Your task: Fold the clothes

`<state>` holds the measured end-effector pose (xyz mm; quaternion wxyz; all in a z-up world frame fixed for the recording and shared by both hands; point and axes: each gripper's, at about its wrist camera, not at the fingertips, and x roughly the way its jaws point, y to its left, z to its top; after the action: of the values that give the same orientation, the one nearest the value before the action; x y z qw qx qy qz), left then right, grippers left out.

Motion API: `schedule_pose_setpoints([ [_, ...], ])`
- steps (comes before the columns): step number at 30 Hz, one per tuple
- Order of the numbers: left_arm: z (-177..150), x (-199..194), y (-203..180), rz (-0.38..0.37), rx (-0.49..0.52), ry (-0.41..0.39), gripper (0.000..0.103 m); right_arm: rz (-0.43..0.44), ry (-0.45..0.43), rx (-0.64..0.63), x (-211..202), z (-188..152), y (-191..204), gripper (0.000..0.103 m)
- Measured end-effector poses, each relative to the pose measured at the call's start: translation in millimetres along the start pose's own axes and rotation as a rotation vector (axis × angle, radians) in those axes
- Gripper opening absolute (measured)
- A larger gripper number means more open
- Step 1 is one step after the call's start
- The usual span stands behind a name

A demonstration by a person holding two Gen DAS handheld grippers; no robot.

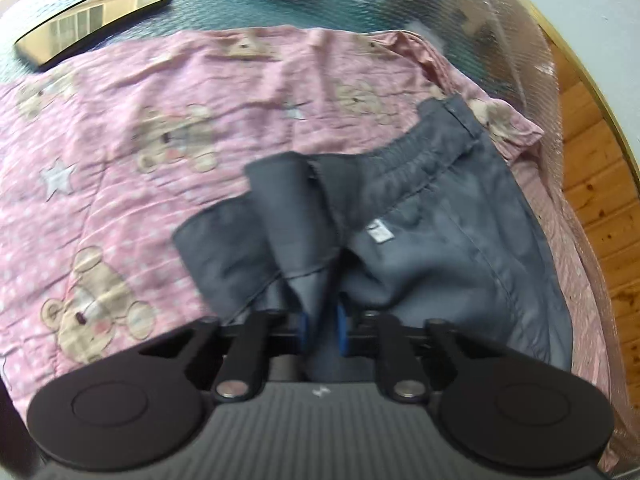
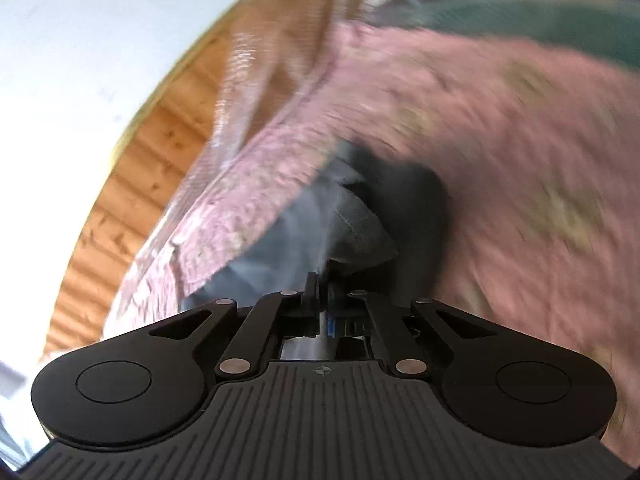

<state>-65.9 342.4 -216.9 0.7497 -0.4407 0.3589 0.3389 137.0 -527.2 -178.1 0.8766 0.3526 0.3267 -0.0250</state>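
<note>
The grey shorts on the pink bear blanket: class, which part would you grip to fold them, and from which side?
Probably grip the grey shorts at the gathered waistband, coming from its open far side: it is a thick, firm edge lying flat.

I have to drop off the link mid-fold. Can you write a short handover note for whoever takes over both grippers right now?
Left gripper: shut on a fold of the grey shorts.
Right gripper: shut on the grey shorts' fabric; that view is blurred, so which part is unclear.
Shorts lie bunched on the pink bear-print cloth, waistband on the far side, near the cloth's right edge. A mirror lies beyond the cloth.
Done: both grips taken.
Left: no neat fold shows yet; the shorts need flattening and folding.
</note>
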Motion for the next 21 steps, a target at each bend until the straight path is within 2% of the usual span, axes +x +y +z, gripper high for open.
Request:
schedule_pose_setpoints([
  [3,-2.7,-2.4,-0.1,0.005,0.023,0.001,0.012,0.023,-0.012,-0.017,6.2,15.2,5.4,0.001],
  [5,-6.8,-3.5,-4.7,0.000,0.052,0.003,0.016,0.030,-0.001,-0.009,9.9,16.9,4.1,0.002],
  [7,-11.4,-3.7,-8.4,-0.017,0.069,0.010,0.026,0.002,0.042,0.008,18.0,9.2,-4.6,0.017],
  [8,-13.8,-3.7,-10.2,-0.026,0.078,0.014,0.028,-0.019,0.066,0.016,23.9,5.3,-9.9,0.018],
  [9,-16.3,-3.7,-12.1,-0.028,0.091,0.017,0.028,-0.031,0.085,0.028,28.4,2.3,-16.0,0.018],
  [10,-19.3,-3.2,-14.6,-0.025,0.105,0.020,0.028,-0.041,0.103,0.040,32.7,-0.5,-22.1,0.005],
  [12,-22.9,-3.9,-17.0,-0.023,0.132,0.030,0.028,-0.037,0.095,0.036,29.9,1.0,-29.5,0.002],
  [15,-28.8,-4.1,-20.2,-0.016,0.170,0.052,0.028,-0.051,0.063,-0.011,22.0,10.9,-28.4,0.000],
  [21,-41.7,-8.7,-32.8,0.003,0.246,0.070,0.028,-0.138,0.040,-0.096,21.0,19.1,-28.7,0.000],
])
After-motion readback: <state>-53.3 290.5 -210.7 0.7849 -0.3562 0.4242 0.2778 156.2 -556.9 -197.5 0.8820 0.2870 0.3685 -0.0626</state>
